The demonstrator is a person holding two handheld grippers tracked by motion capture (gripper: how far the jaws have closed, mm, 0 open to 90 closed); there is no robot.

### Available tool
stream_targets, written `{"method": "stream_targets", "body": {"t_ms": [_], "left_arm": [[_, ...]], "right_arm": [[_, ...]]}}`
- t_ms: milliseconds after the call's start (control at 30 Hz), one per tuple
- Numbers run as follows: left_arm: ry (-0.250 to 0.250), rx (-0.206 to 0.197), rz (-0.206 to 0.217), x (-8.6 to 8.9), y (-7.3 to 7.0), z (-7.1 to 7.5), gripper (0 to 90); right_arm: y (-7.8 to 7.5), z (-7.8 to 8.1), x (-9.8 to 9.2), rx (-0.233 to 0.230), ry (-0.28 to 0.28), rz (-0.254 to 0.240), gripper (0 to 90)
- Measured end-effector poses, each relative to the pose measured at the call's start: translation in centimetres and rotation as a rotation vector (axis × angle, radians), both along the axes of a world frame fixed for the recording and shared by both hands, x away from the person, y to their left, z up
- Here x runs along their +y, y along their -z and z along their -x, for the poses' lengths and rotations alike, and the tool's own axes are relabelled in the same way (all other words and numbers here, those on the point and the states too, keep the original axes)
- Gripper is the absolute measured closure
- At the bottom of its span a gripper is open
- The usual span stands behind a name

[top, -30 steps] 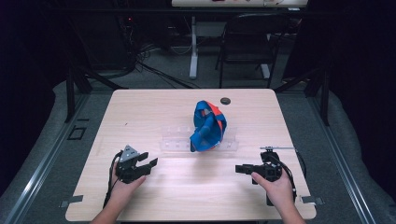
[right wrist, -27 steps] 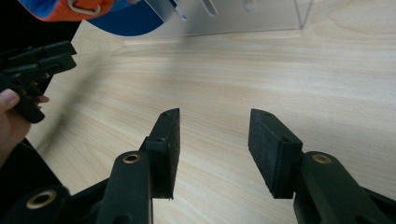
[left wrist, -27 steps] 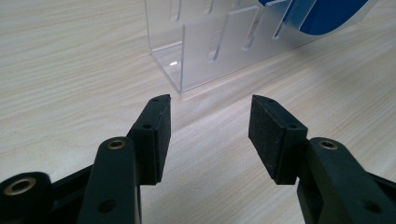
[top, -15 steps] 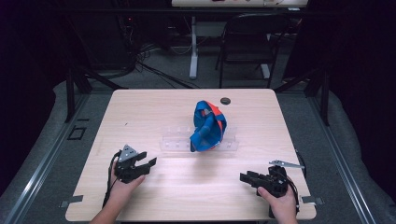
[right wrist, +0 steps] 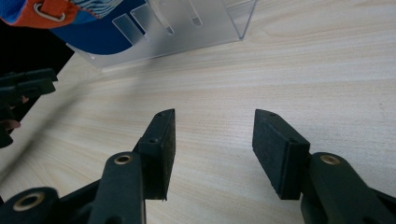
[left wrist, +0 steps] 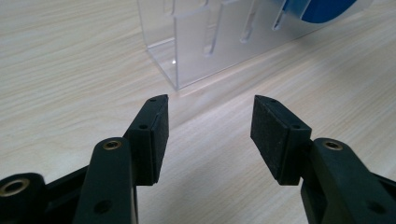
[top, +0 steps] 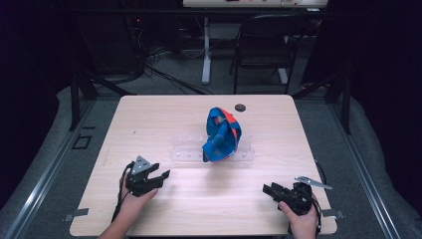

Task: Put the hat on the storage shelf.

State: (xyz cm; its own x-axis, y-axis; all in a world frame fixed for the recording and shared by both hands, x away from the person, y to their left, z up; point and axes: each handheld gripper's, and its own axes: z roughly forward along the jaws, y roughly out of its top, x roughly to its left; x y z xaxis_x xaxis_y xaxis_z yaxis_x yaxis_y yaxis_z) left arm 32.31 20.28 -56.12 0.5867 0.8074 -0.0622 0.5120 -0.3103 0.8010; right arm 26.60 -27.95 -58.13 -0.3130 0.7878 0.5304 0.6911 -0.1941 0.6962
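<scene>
Spreading across the middle of the scene, the pale wooden surface (top: 164, 124) carries everything; behind its far edge stands a dark chair (top: 263, 47) on the floor. Near the surface's centre lies a clear acrylic rack (top: 191, 148), long side running left to right, and a blue cap (top: 222, 134) with orange trim rests on its right part. At the near left, the left hand-held gripper (top: 158, 174) sits in a hand, jaws spread wide with nothing between them, aimed toward the rack's left end. At the near right, the right hand-held gripper (top: 268, 189) is likewise wide open and empty. A small dark disc (top: 240, 107) lies near the far edge
</scene>
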Motion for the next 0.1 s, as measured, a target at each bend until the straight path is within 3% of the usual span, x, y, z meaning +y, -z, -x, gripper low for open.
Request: {"method": "stream_targets", "body": {"t_ms": [100], "left_arm": [[0.016, 0.0, -0.003, -0.28, 0.05, 0.07, 48.3]], "right_arm": [[0.27, -0.1, -0.16, 0.006, 0.004, -0.029, 49.1]]}}
